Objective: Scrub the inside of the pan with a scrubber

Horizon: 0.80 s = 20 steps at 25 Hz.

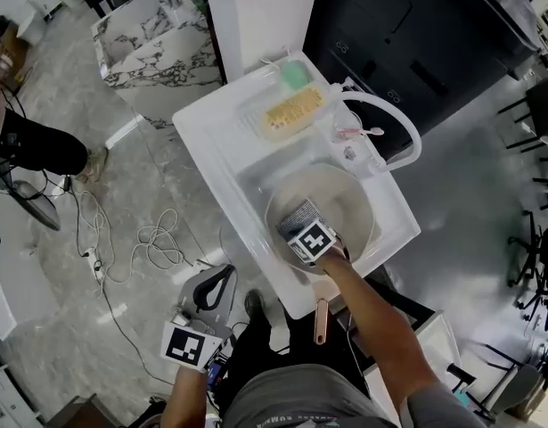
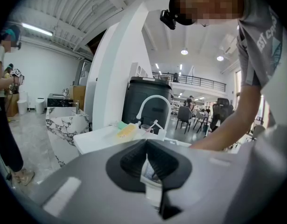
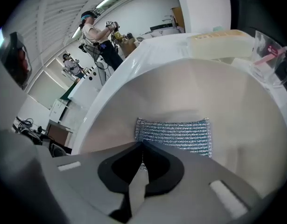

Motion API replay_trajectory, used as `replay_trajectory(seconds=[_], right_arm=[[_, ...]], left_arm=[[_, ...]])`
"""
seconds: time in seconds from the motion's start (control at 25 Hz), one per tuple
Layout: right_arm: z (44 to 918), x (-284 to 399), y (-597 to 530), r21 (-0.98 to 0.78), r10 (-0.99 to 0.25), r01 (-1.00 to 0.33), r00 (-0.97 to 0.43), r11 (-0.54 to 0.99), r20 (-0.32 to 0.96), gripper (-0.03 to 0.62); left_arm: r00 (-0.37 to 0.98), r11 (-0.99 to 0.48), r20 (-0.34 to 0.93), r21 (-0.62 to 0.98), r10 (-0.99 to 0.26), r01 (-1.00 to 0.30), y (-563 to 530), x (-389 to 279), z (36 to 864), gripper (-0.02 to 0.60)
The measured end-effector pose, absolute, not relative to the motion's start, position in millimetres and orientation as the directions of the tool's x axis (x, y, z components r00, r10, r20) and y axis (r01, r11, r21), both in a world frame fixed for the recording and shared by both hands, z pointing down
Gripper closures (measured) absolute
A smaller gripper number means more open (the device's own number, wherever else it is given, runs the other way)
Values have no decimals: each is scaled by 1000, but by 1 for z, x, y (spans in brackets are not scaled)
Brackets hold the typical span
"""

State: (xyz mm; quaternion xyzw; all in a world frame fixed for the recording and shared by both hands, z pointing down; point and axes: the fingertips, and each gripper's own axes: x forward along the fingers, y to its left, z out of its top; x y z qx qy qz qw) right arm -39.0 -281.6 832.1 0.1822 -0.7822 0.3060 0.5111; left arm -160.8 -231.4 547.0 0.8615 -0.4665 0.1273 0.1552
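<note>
Right claw (image 3: pixel 142 146): jaws pinched together on the near edge of the scrubber (image 3: pixel 173 133), pointing steeply down into the pan (image 3: pixel 218 87).
Scrubber: silver mesh, spread just ahead of the right claw's tips, flat against the pan's pale inner wall.
Pan: lay all around the right claw, sitting in the white sink (image 1: pixel 251 190).
Left claw (image 2: pixel 146 143): jaws together with nothing between them, held well back from the sink.
Yellow sponge (image 1: pixel 291 110): lay beyond the right claw, on the counter past the pan.

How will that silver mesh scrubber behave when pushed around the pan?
Probably floppy: the scrubber is a thin knitted mesh held by one edge in the right tool. Likely light, and its rough weave should drag rather than slide on the pan.
</note>
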Motion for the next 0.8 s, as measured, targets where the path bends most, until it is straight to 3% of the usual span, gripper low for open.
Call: replay_trajectory(seconds=[0.12,0.28,0.8], right_arm=[[829,-21,-267,-322,77,-598,-398,733,914,589],[811,-20,-259,-324,47,-621,-419,713,907,589],[676,55,-256,-232,-336,-782,-487,579,806,589]], left_arm=[[545,-531,394,155,-740,-833,-231,-154,547,580],[534,-524,341,129,-774,-842,-231,-170,528,579],[558,-562,278,72,-782,-824,-215,-174,485,580]])
